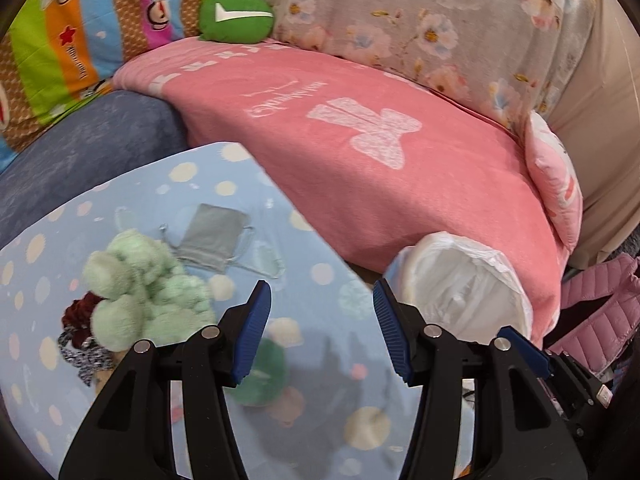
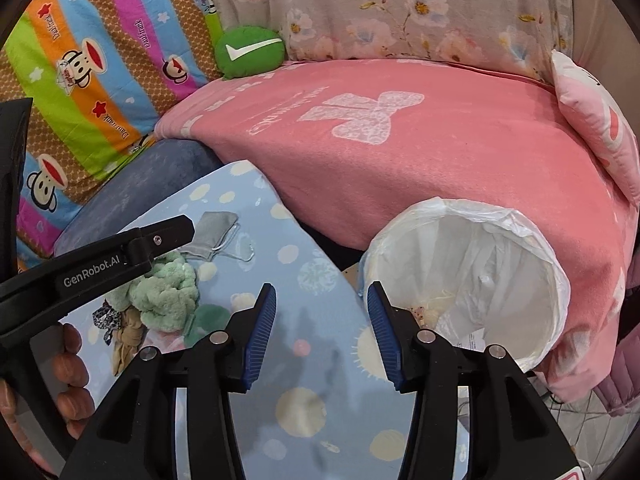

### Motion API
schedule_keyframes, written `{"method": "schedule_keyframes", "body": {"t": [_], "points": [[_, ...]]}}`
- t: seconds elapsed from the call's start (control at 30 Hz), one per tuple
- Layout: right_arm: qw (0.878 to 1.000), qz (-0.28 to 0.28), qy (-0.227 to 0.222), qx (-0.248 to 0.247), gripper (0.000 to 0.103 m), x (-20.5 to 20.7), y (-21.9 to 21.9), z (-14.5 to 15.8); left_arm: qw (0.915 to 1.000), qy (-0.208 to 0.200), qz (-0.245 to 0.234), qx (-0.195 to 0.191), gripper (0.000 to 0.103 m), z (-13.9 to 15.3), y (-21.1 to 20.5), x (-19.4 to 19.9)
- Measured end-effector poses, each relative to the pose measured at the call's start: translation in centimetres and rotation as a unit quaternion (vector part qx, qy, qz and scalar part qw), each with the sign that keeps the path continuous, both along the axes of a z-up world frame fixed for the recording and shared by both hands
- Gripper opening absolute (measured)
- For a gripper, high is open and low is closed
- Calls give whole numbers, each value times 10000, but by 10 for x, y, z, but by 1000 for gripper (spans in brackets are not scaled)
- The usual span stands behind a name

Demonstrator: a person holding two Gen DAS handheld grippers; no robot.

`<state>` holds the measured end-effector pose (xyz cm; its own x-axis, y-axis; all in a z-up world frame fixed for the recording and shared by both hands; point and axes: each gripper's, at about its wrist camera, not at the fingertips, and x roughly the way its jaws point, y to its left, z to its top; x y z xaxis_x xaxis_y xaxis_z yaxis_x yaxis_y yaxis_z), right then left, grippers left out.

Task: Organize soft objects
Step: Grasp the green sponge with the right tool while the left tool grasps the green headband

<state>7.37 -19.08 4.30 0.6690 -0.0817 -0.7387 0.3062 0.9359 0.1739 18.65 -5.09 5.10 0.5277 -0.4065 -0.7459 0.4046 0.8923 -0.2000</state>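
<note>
we see matt fleece on the pink blanket (image 1: 400,184), smooth printed cotton on the dotted sheet (image 1: 132,208). green toy (image 1: 148,280) is fluffy plush. bin liner (image 2: 480,264) is thin crinkled plastic, slightly glossy. gripper pads (image 2: 262,332) are ribbed blue rubber on matt black plastic.

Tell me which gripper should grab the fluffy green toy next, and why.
Left, probably. The left gripper is open and empty, with the fluffy green toy just beside its fingers. The right gripper, also open and empty, sits nearer the white lined bin.
</note>
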Motion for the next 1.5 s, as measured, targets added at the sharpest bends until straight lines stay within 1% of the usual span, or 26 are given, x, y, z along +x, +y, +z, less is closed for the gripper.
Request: {"method": "schedule_keyframes", "body": {"t": [0.03,0.07,0.1,0.23,0.37,0.43,0.5,0.63,0.77,0.87,1.03,1.07,1.13,1.17,1.2,1.23,1.27,1.33,1.37,1.47,1.5], "points": [[10000,36,13,0,51,1,6,-1,10000,15,96,16,55,-2,9,1],[9999,99,40,3,51,2,13,-3,9999,36,164,23,61,-3,18,3],[9999,156,62,-2,51,5,19,-4,9997,38,229,36,65,-5,27,3],[9991,368,220,13,51,10,43,-19,9977,30,604,290,69,-20,67,11],[9975,552,426,103,52,19,66,-39,9951,268,907,299,69,-35,98,23],[9966,641,496,143,55,23,77,-47,9941,311,987,320,69,-40,109,27],[9958,717,550,151,58,29,87,-54,9932,373,1052,330,69,-46,117,31],[9938,866,676,182,58,40,104,-68,9919,568,1120,188,70,-56,129,37],[9921,932,810,246,59,52,116,-81,9909,710,1134,137,70,-64,131,45],[9910,965,879,283,62,62,123,-89,9900,843,1124,95,70,-70,130,52],[9902,935,983,344,62,73,127,-101,9893,890,1151,142,69,-77,128,57],[9899,934,1003,350,62,75,128,-104,9891,885,1162,167,68,-78,127,57],[9896,918,1043,368,62,78,128,-108,9894,883,1135,181,62,-78,126,57],[9895,911,1053,385,62,79,128,-110,9896,886,1119,196,58,-78,126,57],[9895,896,1067,390,62,79,128,-112,9898,895,1094,198,51,-79,126,58],[9895,878,1084,381,60,80,128,-114,9899,911,1069,191,48,-79,126,57],[9896,860,1089,380,56,79,128,-115,9899,925,1056,177,46,-78,126,57],[9897,839,1085,420,52,79,126,-116,9900,925,1057,152,44,-78,127,56],[9897,831,1077,440,50,79,126,-116,9901,923,1051,135,41,-77,128,55],[9896,852,1083,410,45,78,126,-114,9902,916,1043,125,33,-74,128,52],[9896,858,1084,398,44,78,125,-113,9904,903,1038,121,32,-72,127,50]]}}
